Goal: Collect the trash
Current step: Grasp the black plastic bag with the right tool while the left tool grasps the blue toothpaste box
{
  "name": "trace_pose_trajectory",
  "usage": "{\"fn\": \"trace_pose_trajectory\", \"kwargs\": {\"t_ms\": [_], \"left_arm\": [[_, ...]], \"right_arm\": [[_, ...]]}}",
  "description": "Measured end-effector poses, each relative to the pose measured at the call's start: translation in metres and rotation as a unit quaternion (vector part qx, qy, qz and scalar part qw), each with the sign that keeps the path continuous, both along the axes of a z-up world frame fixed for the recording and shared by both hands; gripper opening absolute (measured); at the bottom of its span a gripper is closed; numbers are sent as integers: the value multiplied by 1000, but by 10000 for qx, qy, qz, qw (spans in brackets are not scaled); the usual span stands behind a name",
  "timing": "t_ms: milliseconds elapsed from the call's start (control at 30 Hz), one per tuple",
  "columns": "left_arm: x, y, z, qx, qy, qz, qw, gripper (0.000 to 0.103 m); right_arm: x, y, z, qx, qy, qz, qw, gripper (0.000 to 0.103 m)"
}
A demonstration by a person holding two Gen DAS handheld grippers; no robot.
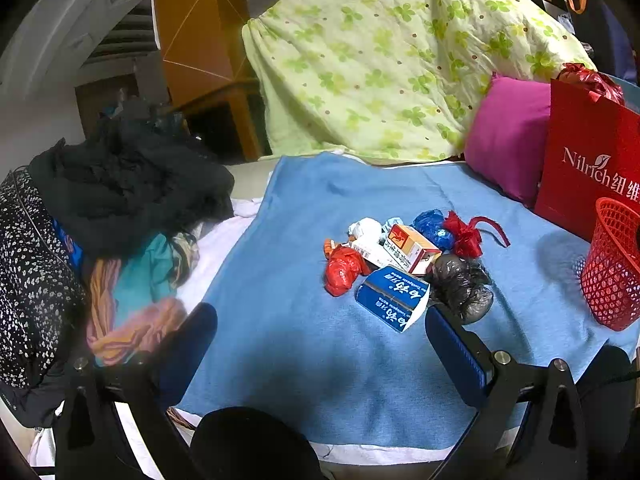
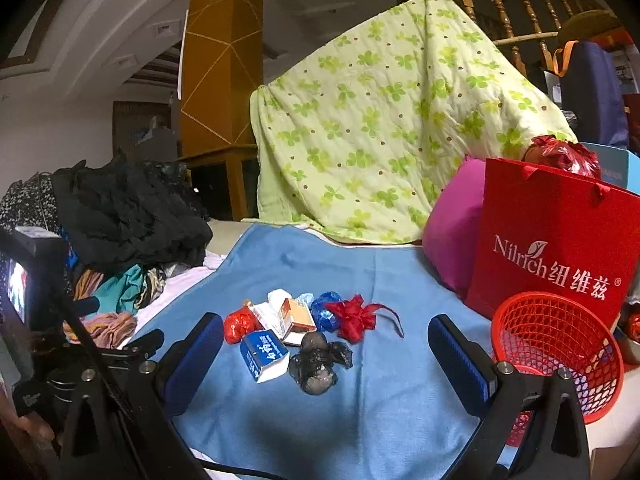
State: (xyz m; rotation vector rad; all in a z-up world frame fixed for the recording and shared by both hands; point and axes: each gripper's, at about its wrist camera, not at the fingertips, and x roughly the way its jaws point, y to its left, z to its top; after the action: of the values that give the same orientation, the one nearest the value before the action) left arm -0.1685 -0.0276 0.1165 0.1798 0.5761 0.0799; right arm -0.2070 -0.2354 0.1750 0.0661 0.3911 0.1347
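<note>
A heap of trash lies on the blue blanket (image 1: 304, 352): a blue-and-white toothpaste box (image 1: 392, 298) (image 2: 264, 356), a black plastic bag (image 1: 460, 284) (image 2: 318, 364), a red plastic wad (image 1: 344, 270) (image 2: 240, 324), an orange-and-white box (image 1: 412, 248) (image 2: 298, 314), a blue wad (image 1: 432, 228) (image 2: 326, 312), a red bow (image 1: 466, 236) (image 2: 356, 318) and white crumpled paper (image 1: 366, 230). A red mesh basket (image 1: 612, 264) (image 2: 560, 352) stands at the right. My left gripper (image 1: 320, 344) is open and empty, just short of the heap. My right gripper (image 2: 324, 352) is open and empty, its fingers either side of the heap.
A red Nilrich paper bag (image 2: 552, 248) and a magenta cushion (image 1: 508, 136) stand behind the basket. A green floral quilt (image 1: 400, 60) hangs at the back. A pile of dark and coloured clothes (image 1: 120, 208) lies at the left. The left gripper's body (image 2: 48, 320) shows at the right view's left edge.
</note>
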Motion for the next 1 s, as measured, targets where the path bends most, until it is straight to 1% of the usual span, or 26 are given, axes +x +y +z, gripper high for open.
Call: {"fn": "trace_pose_trajectory", "kwargs": {"t_ms": [233, 367, 567, 667, 833, 900, 1000], "left_arm": [[3, 2, -6, -3, 54, 38, 10000, 103], [6, 4, -10, -19, 104, 57, 9999, 103], [13, 9, -22, -58, 254, 88, 9996, 103], [21, 16, -31, -150, 389, 126, 9991, 103], [35, 27, -49, -339, 597, 143, 9975, 103], [44, 31, -56, -482, 717, 105, 9962, 103], [57, 35, -65, -719, 882, 48, 9935, 103]], "right_arm": [[16, -12, -13, 359, 488, -59, 9981, 103], [23, -15, -20, 450, 689, -100, 9966, 103], [37, -13, -36, 429, 1020, -124, 9938, 103], [49, -13, -49, 493, 1271, -146, 9906, 103], [78, -22, -78, 812, 1750, -164, 9811, 103], [91, -26, -89, 945, 1892, -148, 9773, 103], [114, -28, -107, 1008, 2129, -92, 9718, 103]]}}
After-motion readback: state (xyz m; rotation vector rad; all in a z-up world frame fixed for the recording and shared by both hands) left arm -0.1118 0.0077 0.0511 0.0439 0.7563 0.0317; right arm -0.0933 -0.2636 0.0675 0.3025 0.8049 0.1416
